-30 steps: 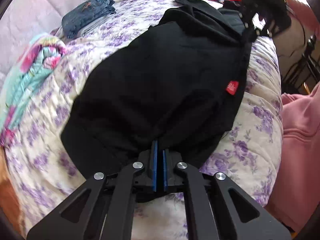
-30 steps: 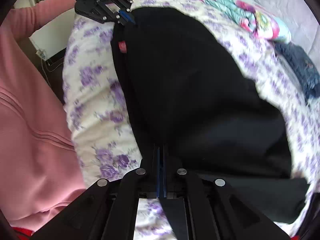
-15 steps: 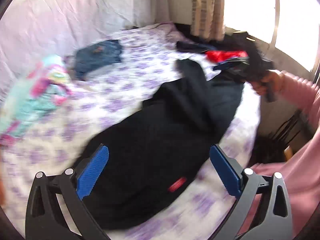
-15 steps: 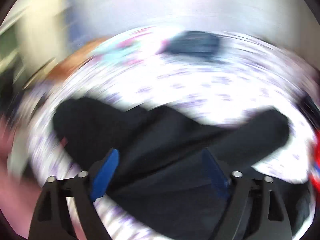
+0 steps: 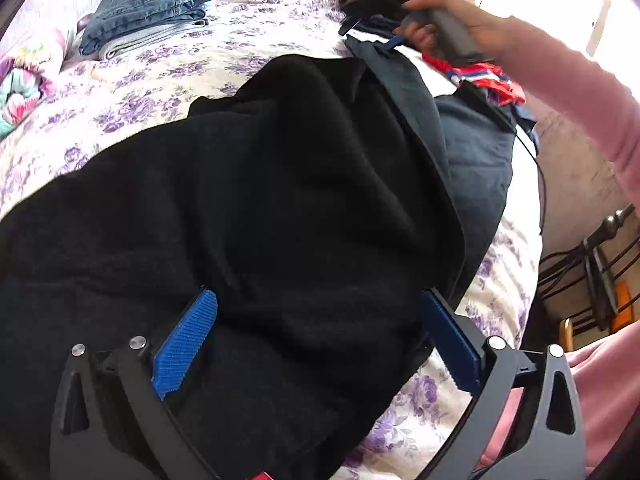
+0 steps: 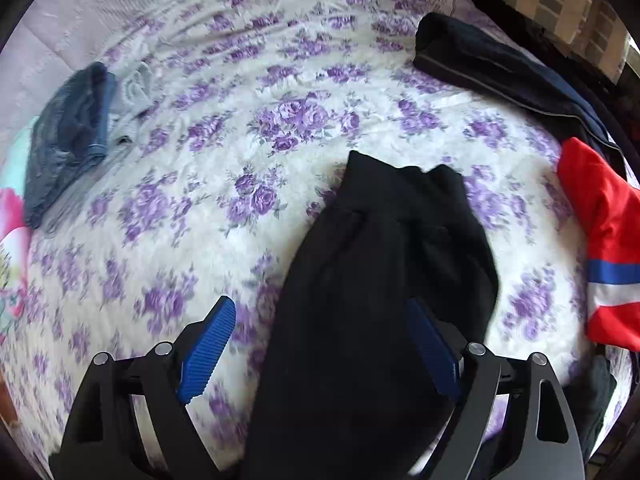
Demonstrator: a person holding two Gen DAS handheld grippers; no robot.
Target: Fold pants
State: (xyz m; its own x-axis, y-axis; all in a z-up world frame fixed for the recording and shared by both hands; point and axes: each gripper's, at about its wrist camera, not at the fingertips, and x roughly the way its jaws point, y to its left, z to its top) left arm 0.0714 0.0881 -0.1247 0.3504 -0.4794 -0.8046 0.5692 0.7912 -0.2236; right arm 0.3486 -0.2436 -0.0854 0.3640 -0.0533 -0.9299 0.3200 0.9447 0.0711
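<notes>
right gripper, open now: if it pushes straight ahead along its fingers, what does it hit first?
Most likely the black pants. The right gripper is open with the pants' leg running up between its fingers toward the cuffs. Beyond that lies only floral bedspread. Height above the fabric is unclear.

Bed point(image 6: 304, 128) covered by a white quilt printed with purple flowers. Lying directly on it: black pants point(image 5: 248, 216), spread over the near part, cuffed leg ends point(image 6: 400, 188) toward mid-bed; folded blue jeans point(image 5: 152, 4) on a grey folded garment near the far side; a pink-and-turquoise floral textile point(image 5: 24, 76) beside them; a red, white and blue garment point(image 6: 600, 240) and a dark navy garment point(image 6: 492, 64) at the opposite edge.
</notes>
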